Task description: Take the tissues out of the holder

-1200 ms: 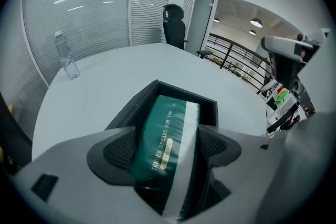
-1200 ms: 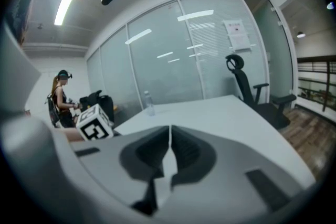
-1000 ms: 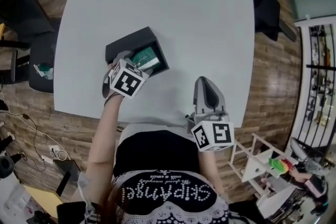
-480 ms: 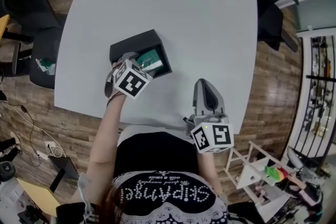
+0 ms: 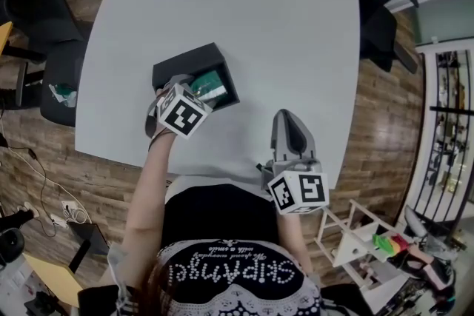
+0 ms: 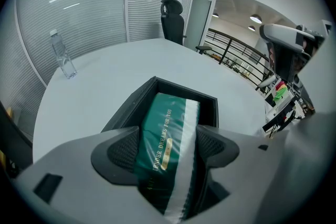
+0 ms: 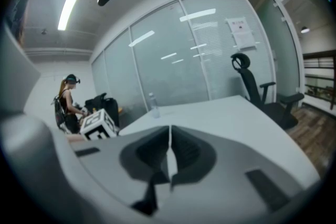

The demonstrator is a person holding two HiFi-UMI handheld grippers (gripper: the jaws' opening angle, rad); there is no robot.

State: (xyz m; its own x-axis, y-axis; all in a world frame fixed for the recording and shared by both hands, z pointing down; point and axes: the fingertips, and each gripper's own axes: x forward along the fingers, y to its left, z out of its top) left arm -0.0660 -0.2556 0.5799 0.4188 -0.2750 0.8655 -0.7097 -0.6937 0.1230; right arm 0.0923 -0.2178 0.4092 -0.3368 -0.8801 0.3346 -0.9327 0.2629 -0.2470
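Left gripper (image 6: pixel 168 145) jaws narrowed onto tissue pack (image 6: pixel 167 113).

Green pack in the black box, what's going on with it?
A person holds a gripper in each hand. The left gripper has its jaws down in the black box, pressing on both sides of the green tissue pack, which is not lifted out yet. The right gripper sits at the near edge of the white table, jaws together and empty.

Left tool (image 5: pixel 188 84) at tissues (image 5: pixel 210 86) in holder (image 5: pixel 185 59)
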